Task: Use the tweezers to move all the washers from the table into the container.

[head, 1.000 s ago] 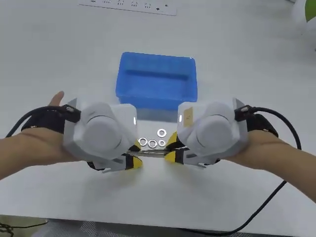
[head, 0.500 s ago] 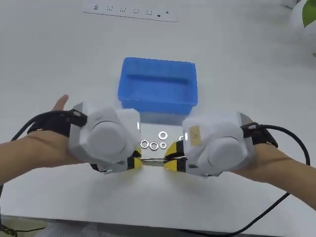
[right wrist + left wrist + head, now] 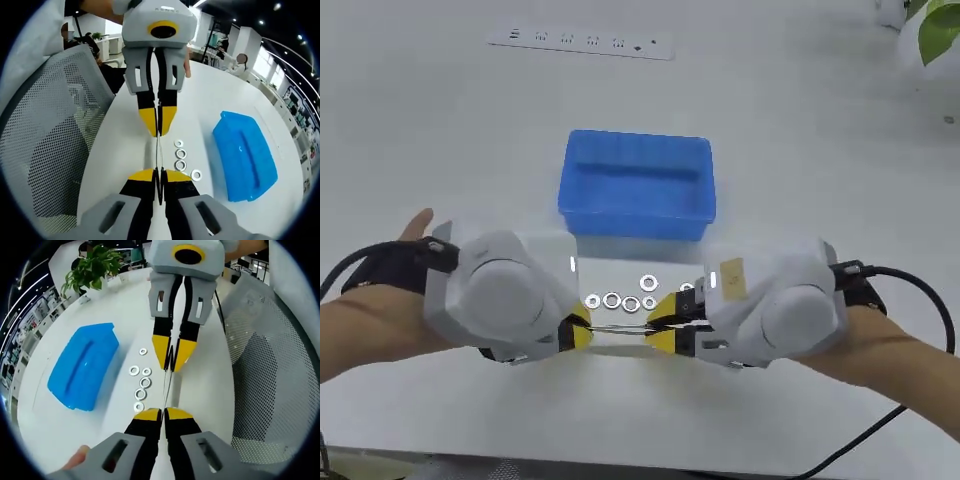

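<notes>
White, smooth tabletop (image 3: 800,130) carries one blue container (image 3: 636,185), a glossy plastic rectangle with rounded corners and a shallow well, lying just beyond the two grippers. One white power strip (image 3: 582,42) lies along the far edge, and green leaves of one plant (image 3: 935,25) show at the far right corner.

The left gripper (image 3: 578,335) and the right gripper (image 3: 658,335) face each other tip to tip, each with two yellow-and-black jaws pressed together. Between them runs one pair of tweezers (image 3: 617,329), thin bright metal, straight and level. Each gripper is clamped on one end of it.

In the left gripper view the tweezers (image 3: 166,387) run straight ahead from the closed jaws of the left gripper (image 3: 162,415) to the right gripper (image 3: 172,352) opposite. Six washers (image 3: 145,382), flat silvery rings, lie loose on the table just left of that line. None touches the tweezers, and the container (image 3: 82,367) sits further left.

In the right gripper view four washers (image 3: 180,165) show just right of the tweezers (image 3: 159,150), between the right gripper (image 3: 159,175) and the container (image 3: 245,155). One grey mesh chair (image 3: 50,125) stands to the left, and one black cable (image 3: 880,400) trails off the table edge.
</notes>
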A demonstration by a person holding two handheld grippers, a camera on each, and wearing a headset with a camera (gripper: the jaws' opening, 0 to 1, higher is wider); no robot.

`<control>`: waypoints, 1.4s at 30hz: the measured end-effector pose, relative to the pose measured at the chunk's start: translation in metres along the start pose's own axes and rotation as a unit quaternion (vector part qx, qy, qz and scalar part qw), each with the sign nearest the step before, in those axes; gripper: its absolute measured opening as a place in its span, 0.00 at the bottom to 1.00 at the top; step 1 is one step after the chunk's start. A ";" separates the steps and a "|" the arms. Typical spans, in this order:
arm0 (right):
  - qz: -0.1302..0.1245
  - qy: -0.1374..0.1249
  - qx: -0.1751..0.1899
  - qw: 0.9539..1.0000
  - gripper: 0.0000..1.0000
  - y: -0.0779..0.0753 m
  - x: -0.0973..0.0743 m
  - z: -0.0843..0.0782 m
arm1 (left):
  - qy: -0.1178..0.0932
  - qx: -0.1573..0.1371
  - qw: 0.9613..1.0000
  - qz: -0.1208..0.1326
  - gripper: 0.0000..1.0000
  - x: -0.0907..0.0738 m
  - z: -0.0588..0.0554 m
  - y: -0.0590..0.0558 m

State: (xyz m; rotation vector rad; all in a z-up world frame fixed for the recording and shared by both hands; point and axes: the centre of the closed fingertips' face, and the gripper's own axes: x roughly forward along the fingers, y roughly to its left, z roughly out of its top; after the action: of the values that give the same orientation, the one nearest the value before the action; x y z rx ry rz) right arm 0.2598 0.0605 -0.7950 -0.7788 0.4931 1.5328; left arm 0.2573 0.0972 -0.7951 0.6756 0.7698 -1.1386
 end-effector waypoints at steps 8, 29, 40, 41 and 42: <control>-0.006 -0.024 0.003 1.000 0.06 0.001 0.000 0.004 | -0.041 -0.019 0.999 0.014 0.08 -0.023 0.023 -0.001; -0.012 -0.068 0.031 0.997 0.06 0.000 -0.002 0.015 | 0.013 0.001 1.000 0.006 0.17 0.009 -0.007 0.002; -0.007 -0.055 -0.007 0.998 0.06 0.006 0.001 0.017 | 0.027 0.025 0.999 -0.016 0.06 0.006 -0.011 -0.005; -0.008 -0.051 -0.009 0.999 0.06 0.005 0.001 0.015 | 0.024 0.028 0.999 -0.014 0.06 0.001 -0.009 -0.005; -0.006 -0.051 -0.009 0.999 0.06 0.005 0.001 0.015 | 0.021 0.029 0.999 -0.015 0.06 -0.002 -0.007 -0.007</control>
State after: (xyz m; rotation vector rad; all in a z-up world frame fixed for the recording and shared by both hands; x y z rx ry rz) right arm 0.2517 0.0707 -0.7863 -0.7117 0.3995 1.5590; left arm 0.2493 0.1020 -0.7977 0.7409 0.7873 -1.1820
